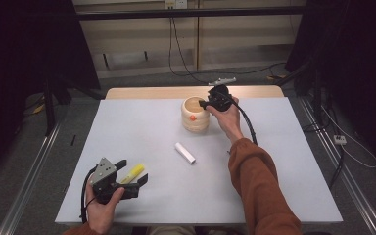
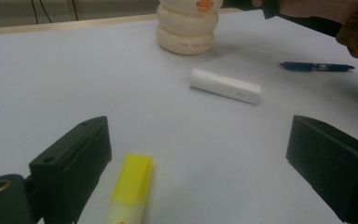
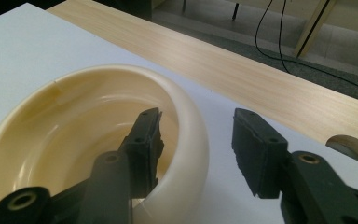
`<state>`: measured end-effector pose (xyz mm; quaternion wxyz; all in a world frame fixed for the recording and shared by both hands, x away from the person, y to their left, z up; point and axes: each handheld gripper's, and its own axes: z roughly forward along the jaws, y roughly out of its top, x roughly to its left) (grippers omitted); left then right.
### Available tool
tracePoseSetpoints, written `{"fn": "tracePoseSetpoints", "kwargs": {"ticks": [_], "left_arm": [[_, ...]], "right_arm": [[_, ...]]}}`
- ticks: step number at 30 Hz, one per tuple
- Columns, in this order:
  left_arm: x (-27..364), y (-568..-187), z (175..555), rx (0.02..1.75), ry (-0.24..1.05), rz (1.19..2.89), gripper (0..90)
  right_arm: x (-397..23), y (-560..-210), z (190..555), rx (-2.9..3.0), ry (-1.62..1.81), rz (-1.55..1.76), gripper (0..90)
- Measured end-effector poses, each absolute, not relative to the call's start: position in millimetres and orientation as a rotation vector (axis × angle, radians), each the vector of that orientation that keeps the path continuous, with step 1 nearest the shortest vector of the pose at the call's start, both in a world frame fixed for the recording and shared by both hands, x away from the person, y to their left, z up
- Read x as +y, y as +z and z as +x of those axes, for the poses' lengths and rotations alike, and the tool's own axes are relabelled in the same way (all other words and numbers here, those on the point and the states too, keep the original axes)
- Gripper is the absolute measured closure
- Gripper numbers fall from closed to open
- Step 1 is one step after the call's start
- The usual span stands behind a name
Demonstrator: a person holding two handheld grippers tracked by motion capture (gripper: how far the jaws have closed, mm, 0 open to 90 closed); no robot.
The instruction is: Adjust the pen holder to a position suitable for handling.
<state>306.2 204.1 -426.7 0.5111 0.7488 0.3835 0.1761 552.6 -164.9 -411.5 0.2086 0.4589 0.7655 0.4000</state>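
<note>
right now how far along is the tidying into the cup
Nothing looks done. In hand: right gripper straddles the cup rim, one jaw inside, not clamped; left gripper open around the highlighter. Left: highlighter, white stick and pen lie on the table.

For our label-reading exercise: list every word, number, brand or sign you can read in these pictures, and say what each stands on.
No text here can be read for certain.
Cream ringed holder: a row of dark letters on its lower ring, too blurred to read.
White tube: a small grey mark near one end, too small to read.
Blue pen: light print on the barrel, unreadable.
Yellow highlighter: no print visible.
</note>
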Motion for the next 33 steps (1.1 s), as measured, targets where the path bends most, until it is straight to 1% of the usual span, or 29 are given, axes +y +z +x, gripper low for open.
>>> {"fn": "tracePoseSetpoints", "kwargs": {"ticks": [2,3,5,7,11,23,33], "left_arm": [[204.1,-426.3,306.0,0.922,0.424,1.799,6.4],[204.0,-426.1,305.8,0.919,0.426,1.799,6.4],[203.8,-425.9,305.6,0.916,0.425,1.802,6.5],[204.0,-425.7,304.9,0.915,0.426,1.803,6.6],[205.2,-425.6,304.5,0.917,0.424,1.793,6.8],[204.7,-425.6,304.9,0.91,0.419,1.794,6.9],[205.3,-425.3,304.6,0.913,0.419,1.796,6.9]], "right_arm": [[-162.9,-410.9,552.1,2.13,1.114,1.284,52.9],[-159.1,-411.0,552.2,2.138,1.102,1.273,56.3],[-158.1,-411.8,553.4,2.151,1.085,1.272,56.7],[-156.7,-412.4,556.2,2.162,1.097,1.278,66.4],[-157.4,-411.5,558.9,2.154,1.086,1.286,74.6],[-164.0,-408.9,557.8,2.167,1.081,1.247,77.6],[-167.3,-399.4,550.8,2.184,1.101,1.207,78.0]]}}
